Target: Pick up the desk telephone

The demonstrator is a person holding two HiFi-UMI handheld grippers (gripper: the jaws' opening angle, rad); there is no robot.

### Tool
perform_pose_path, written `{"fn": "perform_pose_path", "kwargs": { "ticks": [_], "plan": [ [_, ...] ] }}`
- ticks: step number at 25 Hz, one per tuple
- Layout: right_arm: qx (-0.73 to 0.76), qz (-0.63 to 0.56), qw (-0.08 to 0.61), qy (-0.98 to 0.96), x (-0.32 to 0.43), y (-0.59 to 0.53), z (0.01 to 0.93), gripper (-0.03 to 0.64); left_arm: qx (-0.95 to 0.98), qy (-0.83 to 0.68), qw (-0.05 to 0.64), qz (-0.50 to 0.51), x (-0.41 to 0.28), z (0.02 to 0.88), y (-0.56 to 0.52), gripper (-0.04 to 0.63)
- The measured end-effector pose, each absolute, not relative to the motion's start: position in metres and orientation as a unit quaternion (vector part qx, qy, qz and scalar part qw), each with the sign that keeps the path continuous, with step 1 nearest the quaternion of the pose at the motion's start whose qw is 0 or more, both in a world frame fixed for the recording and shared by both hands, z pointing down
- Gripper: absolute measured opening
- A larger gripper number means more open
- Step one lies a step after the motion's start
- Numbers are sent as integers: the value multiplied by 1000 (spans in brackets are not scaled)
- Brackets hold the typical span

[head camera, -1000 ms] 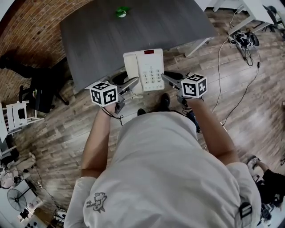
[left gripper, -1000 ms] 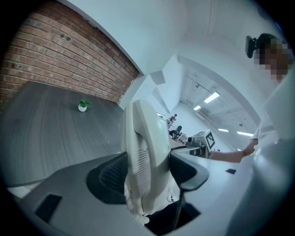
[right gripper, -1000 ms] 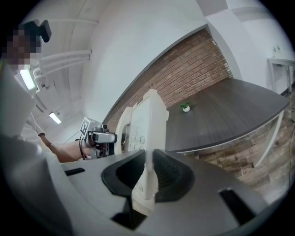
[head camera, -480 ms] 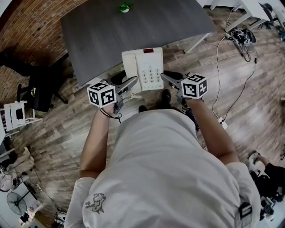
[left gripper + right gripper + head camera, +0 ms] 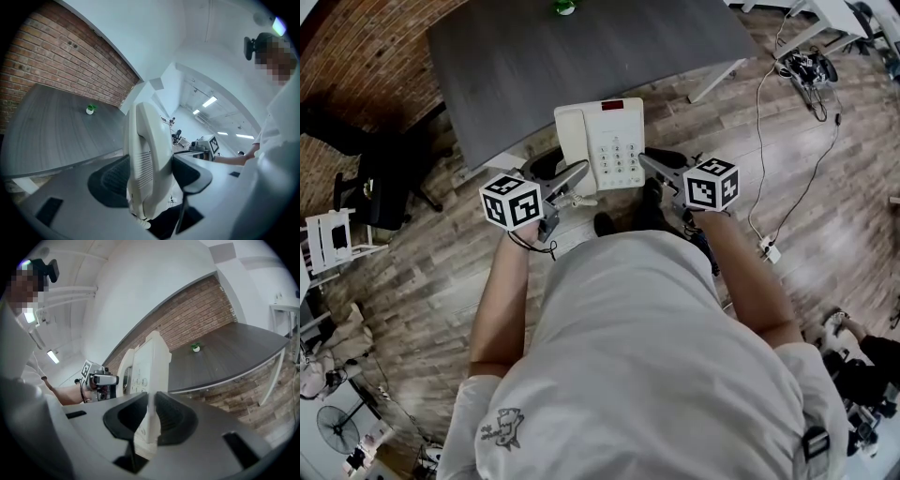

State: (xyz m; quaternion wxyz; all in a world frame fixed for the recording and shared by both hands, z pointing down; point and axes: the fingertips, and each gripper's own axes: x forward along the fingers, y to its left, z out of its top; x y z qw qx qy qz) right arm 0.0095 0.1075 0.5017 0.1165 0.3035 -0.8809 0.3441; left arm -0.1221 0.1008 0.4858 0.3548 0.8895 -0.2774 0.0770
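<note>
Desk telephone held up between two grippers, at the worktop's near edge.

Nearest the head camera is the person's pale T-shirt [image 5: 656, 356], with both forearms reaching forward over a wood-plank floor [image 5: 422, 300]. The left gripper [image 5: 577, 175] has its jaws spread wide and clamped on the handset side of the white desk telephone [image 5: 614, 145], the dark pads pressing it from both faces. The right gripper [image 5: 652, 163] has its jaws close together, pinching the thin right edge of the telephone's base beside the keypad. The telephone hangs between the two, keypad up, clear of any surface. Beyond it lies the dark grey worktop [image 5: 534, 66], and at its far edge stands a small green plant in a white pot [image 5: 563, 7]. A brick wall [image 5: 51, 61] rises behind the worktop.
</note>
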Motion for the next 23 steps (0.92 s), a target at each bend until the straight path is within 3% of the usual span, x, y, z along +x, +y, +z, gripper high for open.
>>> {"fn": "perform_pose_path", "kwargs": {
  "ticks": [23],
  "plan": [
    [305, 339, 114, -883, 9, 111, 499, 66, 892, -278, 350, 72, -122, 481, 102, 295]
  ]
}}
